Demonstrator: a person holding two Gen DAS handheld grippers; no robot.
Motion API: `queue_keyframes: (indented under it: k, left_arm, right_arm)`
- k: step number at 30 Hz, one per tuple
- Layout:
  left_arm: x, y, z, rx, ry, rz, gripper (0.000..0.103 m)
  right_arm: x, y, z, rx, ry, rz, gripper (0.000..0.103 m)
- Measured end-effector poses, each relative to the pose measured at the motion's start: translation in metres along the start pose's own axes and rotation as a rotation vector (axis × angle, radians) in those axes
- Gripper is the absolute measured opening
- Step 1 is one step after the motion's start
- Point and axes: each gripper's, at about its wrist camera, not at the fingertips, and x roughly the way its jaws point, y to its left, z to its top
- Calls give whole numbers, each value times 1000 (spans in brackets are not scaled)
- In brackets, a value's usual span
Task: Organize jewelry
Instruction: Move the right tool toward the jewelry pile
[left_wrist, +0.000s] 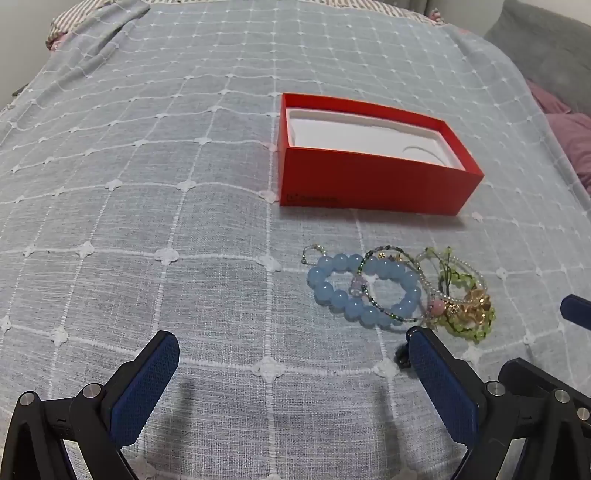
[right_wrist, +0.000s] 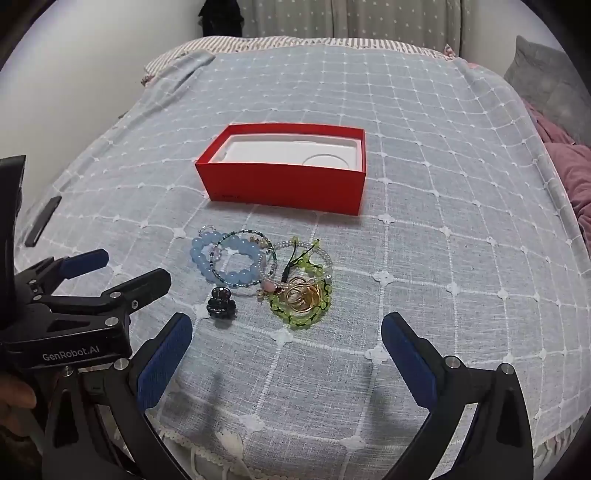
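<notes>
So both my grippers are spread as wide as they go, nothing between the pads on either one, both tilted down at the bed.

Right gripper (right_wrist: 286, 343) first: just past the gap, around 11 o'clock from it, sits a little dark hair claw (right_wrist: 221, 300), and right behind that the jewelry pile (right_wrist: 264, 271). The blue bead bracelet (right_wrist: 225, 258) is on the pile's 9 o'clock side, the green bead bracelet (right_wrist: 301, 302) on its 4 o'clock side with some gold rings (right_wrist: 301, 295) lying on top of it. All tangled and touching each other, none of it touching my pads.

From the left gripper (left_wrist: 291, 360), the same pile is off at about 1 o'clock, just beyond my right-hand finger (left_wrist: 439, 376). The finger hides most of the claw here; only a dark bit pokes out beside it. The blue bracelet (left_wrist: 364, 290) is way closer and clearer in this view though.

Farther back, at 12 o'clock from the pile, is the open red box (right_wrist: 284, 184) with its white insert (right_wrist: 280, 153), sitting on the grey checked bedspread (right_wrist: 424, 229).

Stuff only the right camera gets: my left gripper (right_wrist: 129, 266) at 9 o'clock, a dark flat strip (right_wrist: 42, 220) beyond it, and the curtains (right_wrist: 351, 18) way at the back.
</notes>
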Motion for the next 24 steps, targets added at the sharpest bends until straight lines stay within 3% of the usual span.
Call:
queue_keyframes:
  k: [24]
  left_arm:
    - [1, -5, -1, 9, -14, -9, 102]
  right_arm:
    - [2, -7, -1, 46, -20, 26, 103]
